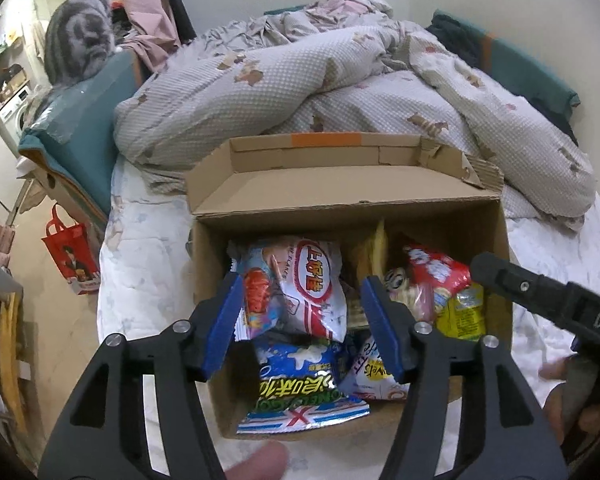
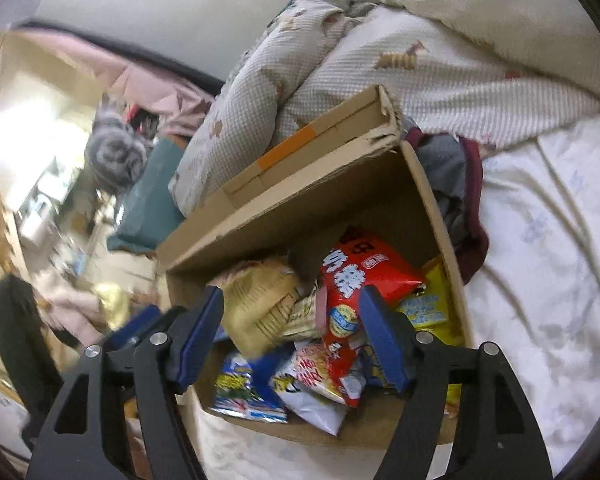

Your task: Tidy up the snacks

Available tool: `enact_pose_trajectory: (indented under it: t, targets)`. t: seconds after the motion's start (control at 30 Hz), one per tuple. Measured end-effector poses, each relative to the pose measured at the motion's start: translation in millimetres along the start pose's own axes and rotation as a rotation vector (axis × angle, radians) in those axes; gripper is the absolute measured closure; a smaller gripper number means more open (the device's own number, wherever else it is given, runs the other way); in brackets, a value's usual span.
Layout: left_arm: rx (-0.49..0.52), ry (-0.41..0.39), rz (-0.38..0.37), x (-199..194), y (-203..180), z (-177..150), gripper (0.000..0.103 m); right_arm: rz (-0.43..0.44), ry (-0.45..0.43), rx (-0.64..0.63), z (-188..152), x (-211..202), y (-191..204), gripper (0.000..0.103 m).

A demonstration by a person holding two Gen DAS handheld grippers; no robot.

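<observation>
- Grey striped cat (image 1: 80,36): far left, sitting on a teal cushion (image 1: 92,120) beside the bed.
- Red bag (image 1: 70,256): hangs off the bed's left side, below the cushion.
- Cardboard box (image 1: 260,160): stands open on the white bed sheet (image 1: 140,280), flap folded back toward the rumpled quilt (image 1: 340,80). The snacks lie inside it.
- Left gripper (image 1: 300,320): hovers over the box, pointing down into it. Its blue fingers (image 1: 224,320) are spread apart. A white-and-red snack bag (image 1: 312,292) lies between them, the left pad at or near its edge and the right pad clear of it; no grasp.
- Blue-and-green snack bag (image 1: 300,384): lies in the box's near end, below the white-and-red bag.
- Red snack bag (image 2: 356,280): in the box's right half, resting above a yellow packet (image 2: 432,300) against the right wall.
- Beige snack bag (image 2: 260,304): left of the red bag, tilted.
- Right gripper (image 2: 292,336): above the box's near right part, fingers released and wide; packets lie below, none clamped.
- Dark red and grey clothing (image 2: 460,184): just beside the box's right wall.
</observation>
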State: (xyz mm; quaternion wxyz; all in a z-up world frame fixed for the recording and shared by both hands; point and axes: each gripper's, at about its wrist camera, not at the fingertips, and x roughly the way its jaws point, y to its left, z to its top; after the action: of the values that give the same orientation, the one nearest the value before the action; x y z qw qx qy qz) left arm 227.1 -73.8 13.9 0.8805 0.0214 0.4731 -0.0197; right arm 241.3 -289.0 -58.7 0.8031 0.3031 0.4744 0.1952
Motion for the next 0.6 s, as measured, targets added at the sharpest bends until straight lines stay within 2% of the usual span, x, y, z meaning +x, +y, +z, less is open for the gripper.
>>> enact_pose_trajectory:
  t: [0.03, 0.1, 0.2, 0.3, 0.6]
  targets:
    - [-0.007, -0.007, -0.001, -4, 3, -1, 0.033, -0.033, -0.014, -0.030, -1, -4, 6, 0.029]
    - [-0.023, -0.026, 0.012, -12, 10, -3, 0.017, -0.047, -0.034, -0.058, -4, -11, 12, 0.021]
    - [-0.053, -0.066, 0.010, -29, 23, -10, 0.015, -0.061, -0.070, -0.091, -12, -26, 23, 0.012]
    - [-0.063, -0.083, 0.020, -40, 34, -17, 0.010, -0.084, -0.094, -0.125, -23, -39, 32, 0.008]
    - [-0.055, -0.115, 0.029, -67, 57, -50, 0.010, -0.120, -0.114, -0.175, -59, -62, 49, 0.006]
